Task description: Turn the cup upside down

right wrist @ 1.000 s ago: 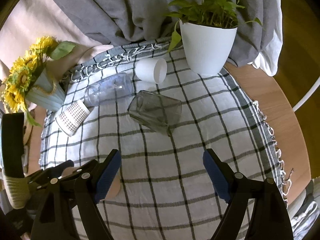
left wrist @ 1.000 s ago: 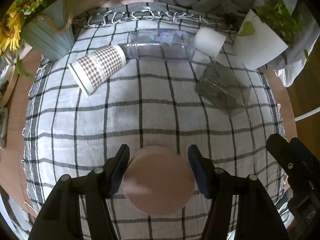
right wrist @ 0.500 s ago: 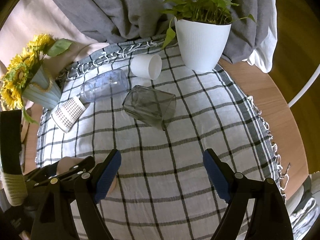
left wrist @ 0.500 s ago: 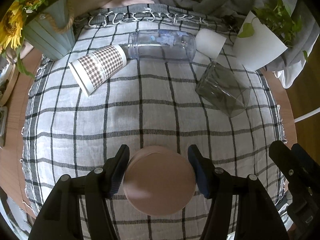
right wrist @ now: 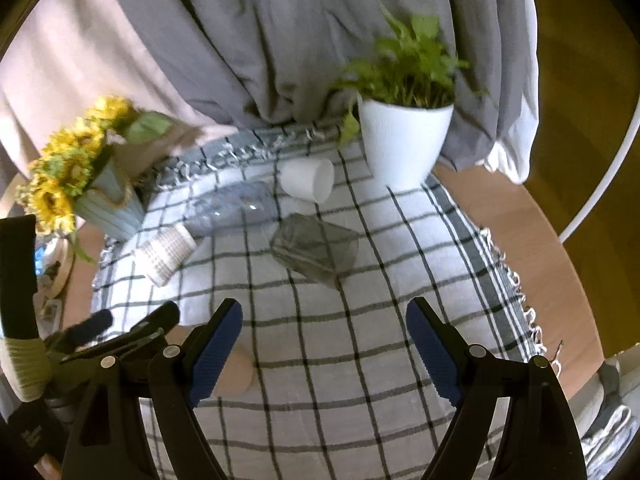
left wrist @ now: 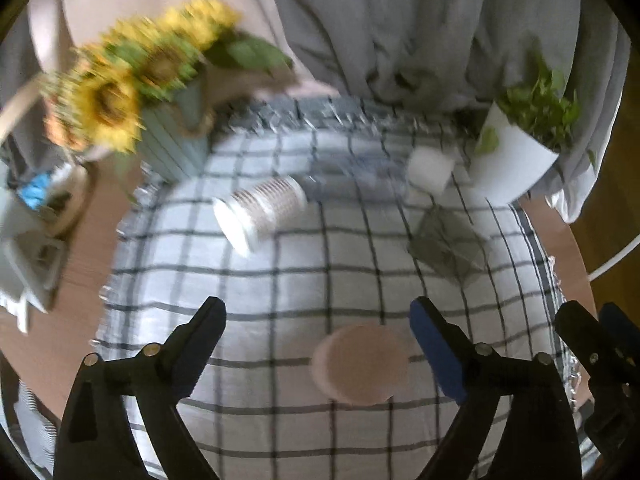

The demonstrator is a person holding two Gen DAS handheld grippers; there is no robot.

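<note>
The pink cup [left wrist: 361, 364] stands upside down on the checked cloth [left wrist: 280, 280] in the lower middle of the left wrist view, its flat base facing up, just inside the right finger of the left gripper [left wrist: 318, 322]; judged from that pose, the flip itself looks finished and the cup has been set down to rest on its rim. The left gripper's fingers are spread wide with nothing between their pads, and the cup sits free of them, off centre toward the right. In the right wrist view the same cup [right wrist: 236, 374] peeks out at lower left, half hidden behind the left finger of the right gripper [right wrist: 322, 322], whose fingers are likewise wide apart and empty, held over bare cloth as if only standing by. Half a second ago the left gripper's fingers were closed against the cup's sides; now they have opened and the view has tipped upward and pulled back, with blur, so the sunflower vase [left wrist: 172, 144] and the grey curtain [left wrist: 400, 20] fill the upper frame. The patterned paper cup [left wrist: 260, 212], clear bottle [right wrist: 232, 208], white cup [right wrist: 308, 179], grey glass [right wrist: 316, 250] and plant pot [right wrist: 402, 144] lie across the far cloth as before.
</note>
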